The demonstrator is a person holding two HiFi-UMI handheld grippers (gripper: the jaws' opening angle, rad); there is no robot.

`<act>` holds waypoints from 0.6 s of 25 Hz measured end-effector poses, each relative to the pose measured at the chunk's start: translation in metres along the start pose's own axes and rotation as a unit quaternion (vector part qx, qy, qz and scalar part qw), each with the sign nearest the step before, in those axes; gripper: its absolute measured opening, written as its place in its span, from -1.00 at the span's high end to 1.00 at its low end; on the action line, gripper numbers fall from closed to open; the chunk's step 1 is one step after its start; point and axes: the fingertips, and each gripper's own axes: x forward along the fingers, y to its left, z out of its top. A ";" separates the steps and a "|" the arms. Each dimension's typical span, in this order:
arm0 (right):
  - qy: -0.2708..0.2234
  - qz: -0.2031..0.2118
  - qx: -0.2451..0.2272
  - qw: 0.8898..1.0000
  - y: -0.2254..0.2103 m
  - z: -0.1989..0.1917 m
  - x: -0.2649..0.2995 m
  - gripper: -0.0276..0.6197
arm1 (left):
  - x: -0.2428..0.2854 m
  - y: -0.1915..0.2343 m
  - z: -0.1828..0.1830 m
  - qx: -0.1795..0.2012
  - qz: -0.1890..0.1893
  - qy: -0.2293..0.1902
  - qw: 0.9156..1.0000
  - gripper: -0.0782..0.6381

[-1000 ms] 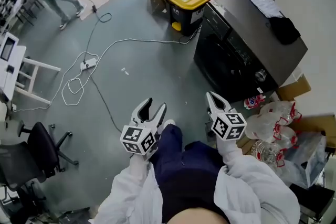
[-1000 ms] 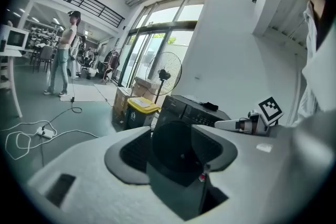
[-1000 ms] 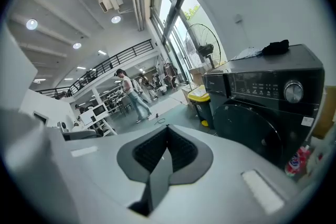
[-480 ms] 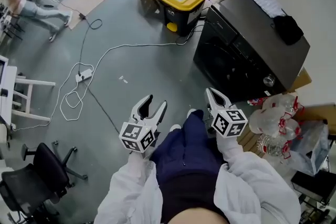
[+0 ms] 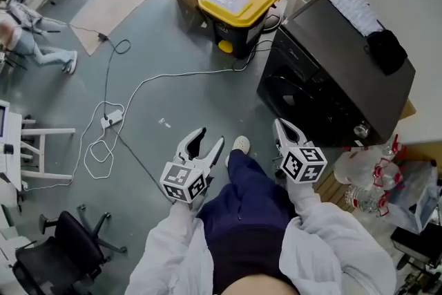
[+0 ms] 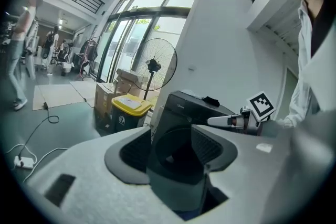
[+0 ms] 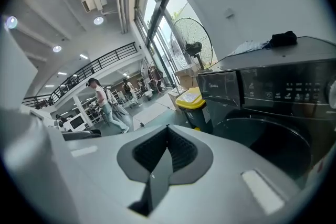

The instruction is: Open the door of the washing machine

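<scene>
Against the wall at the right edge of the floor stands the washing machine (image 5: 338,59), with its round door (image 5: 293,97) closed. Both grippers hang near the machine, clear of the door. The left gripper (image 5: 209,138) is spread and empty; the right gripper (image 5: 280,125) is pressed together. Risk: jaws pressed together cannot hook the door edge and would likely slip off. Obstructions: bottles (image 5: 366,176) just beside the machine, a yellow-lidded bin (image 5: 231,0) near its far side, and a cable (image 5: 159,72) across the floor, a tripping hazard.

Left tool (image 5: 209,137) jaws apart, right tool (image 5: 281,126) closed
</scene>
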 end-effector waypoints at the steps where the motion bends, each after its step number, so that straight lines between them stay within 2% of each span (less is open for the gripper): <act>1: 0.000 -0.002 0.001 1.000 -0.004 0.004 0.012 0.90 | 0.011 0.008 0.005 0.002 -0.002 0.003 1.000 0.14; 9: -0.005 0.000 0.010 1.000 -0.027 0.058 0.107 0.89 | 0.103 0.062 0.060 0.030 -0.027 0.028 0.999 0.14; 15: -0.012 -0.044 0.044 0.998 -0.076 0.076 0.134 0.89 | 0.178 0.068 0.077 0.052 -0.079 0.067 0.993 0.14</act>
